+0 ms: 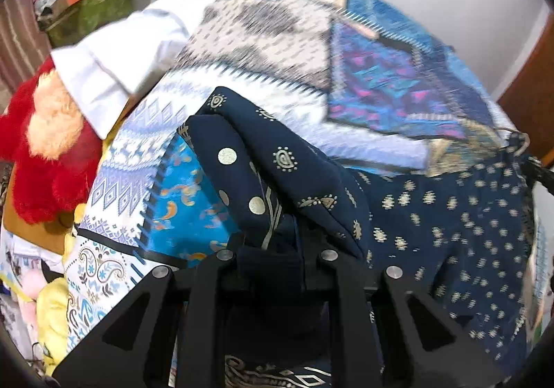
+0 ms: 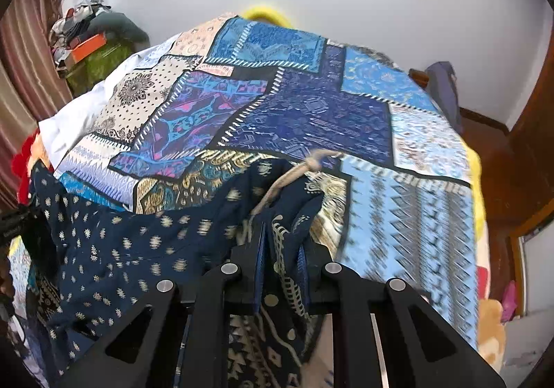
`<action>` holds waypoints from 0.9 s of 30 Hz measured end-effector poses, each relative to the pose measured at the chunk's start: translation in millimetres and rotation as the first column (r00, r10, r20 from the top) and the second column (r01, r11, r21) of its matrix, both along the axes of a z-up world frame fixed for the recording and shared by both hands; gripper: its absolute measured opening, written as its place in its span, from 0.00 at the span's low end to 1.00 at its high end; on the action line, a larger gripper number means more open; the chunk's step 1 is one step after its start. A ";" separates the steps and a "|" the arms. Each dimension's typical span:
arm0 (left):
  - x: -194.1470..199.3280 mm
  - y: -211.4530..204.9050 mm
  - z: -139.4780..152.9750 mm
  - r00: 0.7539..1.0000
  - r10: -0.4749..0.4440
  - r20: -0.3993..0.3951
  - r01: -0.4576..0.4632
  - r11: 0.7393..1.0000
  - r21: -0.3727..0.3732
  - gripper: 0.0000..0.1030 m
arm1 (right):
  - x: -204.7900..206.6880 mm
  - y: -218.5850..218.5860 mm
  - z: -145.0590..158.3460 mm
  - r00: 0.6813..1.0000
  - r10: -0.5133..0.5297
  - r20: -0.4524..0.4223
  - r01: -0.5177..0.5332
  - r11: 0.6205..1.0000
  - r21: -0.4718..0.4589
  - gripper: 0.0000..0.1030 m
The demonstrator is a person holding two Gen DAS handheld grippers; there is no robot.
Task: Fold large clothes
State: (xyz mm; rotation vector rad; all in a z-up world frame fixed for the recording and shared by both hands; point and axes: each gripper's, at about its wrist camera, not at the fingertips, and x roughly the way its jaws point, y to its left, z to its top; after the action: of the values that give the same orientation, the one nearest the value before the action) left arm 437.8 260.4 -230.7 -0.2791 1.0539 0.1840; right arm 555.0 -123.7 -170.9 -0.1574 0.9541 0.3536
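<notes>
- We see our left gripper (image 1: 273, 242) clenched on a bunched fold of the navy printed garment (image 1: 450, 232), the cloth rising between its fingers and flopping over them.
- Our right gripper (image 2: 280, 249) is likewise clamped on another edge of the same navy printed garment (image 2: 138, 242), with dark patterned fabric pinched between its fingers and hanging down behind them.
- A beige drawstring (image 2: 294, 173) lies across the garment just beyond our right gripper's fingertips.
- The garment stretches between our two grippers, held over the near edge of the bed; its gold and cream motifs show in both views, blurred in places.
- Under and beyond it lies a patchwork bedspread (image 2: 311, 111) in blue, purple and cream panels, covering the bed.
- A white pillow (image 1: 121, 52) rests at the bedspread's left edge, touching it.
- Beside the pillow sits a red plush toy (image 1: 45, 152) with a pale fluffy face.
- In the far left corner we see an orange box (image 2: 88, 46) on a green bundle, near a striped curtain (image 2: 31, 76).
</notes>
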 end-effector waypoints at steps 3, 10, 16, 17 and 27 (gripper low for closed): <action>5.9 13.7 -28.1 0.998 0.042 -0.053 -0.044 0.998 -0.039 0.20 | 10.9 4.8 -19.6 0.999 -0.015 -0.051 0.014 1.000 -0.026 0.14; 1.8 8.5 -46.2 0.999 0.004 -0.049 -0.003 1.000 0.021 0.29 | 5.6 2.0 -45.7 0.995 -0.082 0.051 0.092 0.969 -0.229 0.86; 0.4 4.1 -39.6 0.997 0.006 -0.072 0.000 0.997 0.081 0.44 | 6.3 -33.6 -44.5 0.991 -0.132 -0.030 0.127 0.984 -0.128 0.89; -3.3 3.3 -36.9 0.997 0.009 -0.071 -0.002 0.995 0.096 0.49 | 2.5 -38.2 -42.2 0.989 -0.145 -0.034 0.140 0.982 -0.123 0.89; -63.6 -30.9 39.2 0.996 -0.089 0.016 0.085 0.980 0.183 0.50 | -77.7 -44.2 27.3 0.998 -0.064 0.001 0.064 0.997 -0.039 0.89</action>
State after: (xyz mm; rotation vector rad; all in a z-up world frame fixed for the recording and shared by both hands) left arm 374.2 229.4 -191.5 -0.0699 1.0157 0.1965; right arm 477.4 -167.9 -143.6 -0.1619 0.9640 0.2762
